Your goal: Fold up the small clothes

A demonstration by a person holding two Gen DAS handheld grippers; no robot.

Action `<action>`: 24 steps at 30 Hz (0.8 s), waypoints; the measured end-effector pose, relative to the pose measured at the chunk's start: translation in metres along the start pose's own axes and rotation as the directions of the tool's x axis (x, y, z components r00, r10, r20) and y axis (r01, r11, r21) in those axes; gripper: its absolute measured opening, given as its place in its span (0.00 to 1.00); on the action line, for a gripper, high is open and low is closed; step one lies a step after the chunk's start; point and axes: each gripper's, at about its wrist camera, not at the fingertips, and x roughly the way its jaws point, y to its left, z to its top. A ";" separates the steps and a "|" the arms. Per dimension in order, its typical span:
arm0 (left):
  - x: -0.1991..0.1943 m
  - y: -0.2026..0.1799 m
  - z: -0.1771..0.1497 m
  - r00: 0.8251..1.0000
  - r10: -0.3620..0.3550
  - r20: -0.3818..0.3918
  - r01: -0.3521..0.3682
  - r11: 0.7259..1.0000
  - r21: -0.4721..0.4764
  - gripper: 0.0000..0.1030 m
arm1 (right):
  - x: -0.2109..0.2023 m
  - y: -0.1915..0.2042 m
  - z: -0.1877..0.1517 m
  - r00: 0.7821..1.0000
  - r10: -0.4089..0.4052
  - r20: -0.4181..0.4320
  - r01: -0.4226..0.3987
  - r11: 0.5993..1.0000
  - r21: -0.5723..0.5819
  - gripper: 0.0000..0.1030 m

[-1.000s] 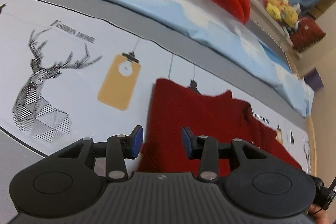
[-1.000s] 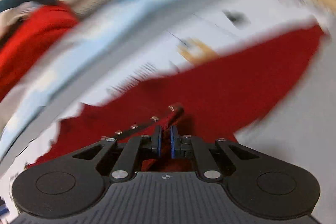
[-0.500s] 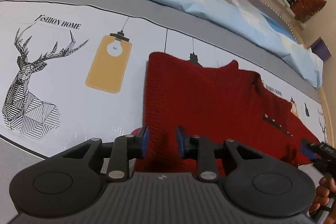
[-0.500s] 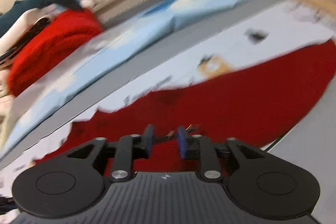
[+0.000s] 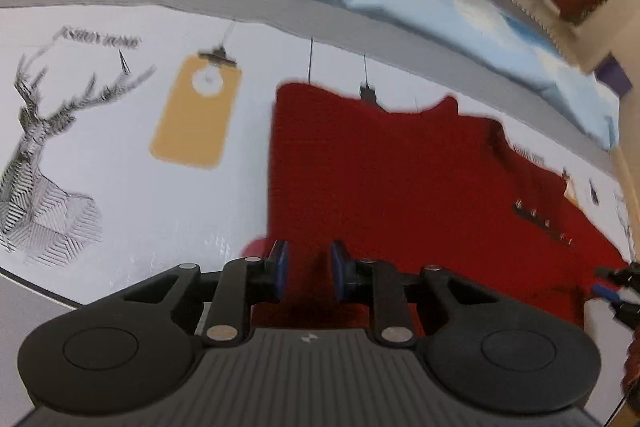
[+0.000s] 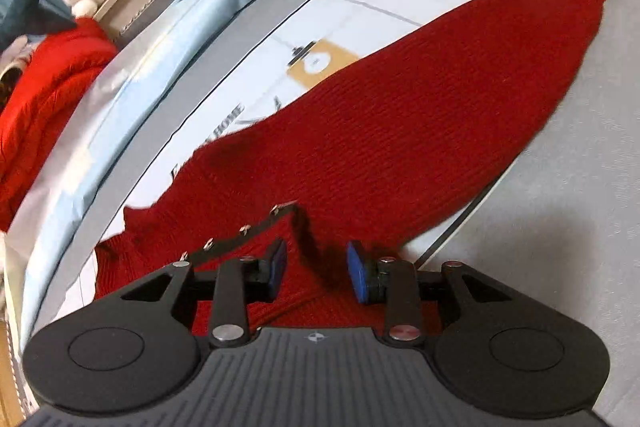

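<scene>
One red knit sweater (image 5: 380,179) lies spread flat on the printed tabletop (image 5: 120,187), to the right of the deer and lamp prints. A dark strip with four small metal studs (image 5: 542,223) runs along its edge. Two claws: the left claw (image 5: 306,277) stands partly open over the hem, gripping nothing; the right claw (image 6: 316,275) gapes wider over the knit, empty.

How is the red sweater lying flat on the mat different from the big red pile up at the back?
The red sweater is spread out flat on the printed mat; the red pile is bunched up in a thick heap.
The sweater has a dark strip with small metal studs; no such strip shows on the pile.
The sweater lies right under the two open grippers; the pile sits far back, beyond the light blue bedding.
Both are red.
</scene>
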 end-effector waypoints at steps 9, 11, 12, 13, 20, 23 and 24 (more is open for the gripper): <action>-0.011 -0.017 0.001 1.000 0.023 -0.002 -0.023 0.999 0.043 0.34 | -0.024 -0.067 0.043 0.992 -0.082 0.097 0.069 0.989 0.131 0.35; -0.020 -0.022 0.002 1.000 0.003 0.019 -0.004 0.999 0.050 0.35 | -0.027 -0.086 0.056 0.987 -0.106 0.121 0.086 0.983 0.161 0.36; -0.024 -0.026 0.003 1.000 -0.002 0.027 0.001 0.998 0.056 0.35 | -0.028 -0.097 0.061 0.985 -0.112 0.134 0.086 0.979 0.182 0.36; -0.026 -0.028 0.003 1.000 -0.004 0.031 0.002 0.998 0.062 0.35 | -0.028 -0.112 0.066 0.983 -0.108 0.145 0.076 0.975 0.210 0.36; -0.029 -0.045 -0.003 1.000 0.005 0.020 -0.007 0.997 0.077 0.35 | -0.001 -0.170 0.095 0.966 -0.153 0.209 0.076 0.939 0.337 0.36; -0.040 -0.057 -0.001 0.998 -0.024 0.050 0.021 0.998 0.064 0.35 | 0.011 -0.186 0.098 0.959 -0.164 0.233 0.064 0.921 0.384 0.36; -0.044 -0.060 0.001 0.997 -0.035 0.067 0.030 0.997 0.065 0.35 | 0.015 -0.187 0.100 0.954 -0.160 0.254 0.054 0.923 0.382 0.34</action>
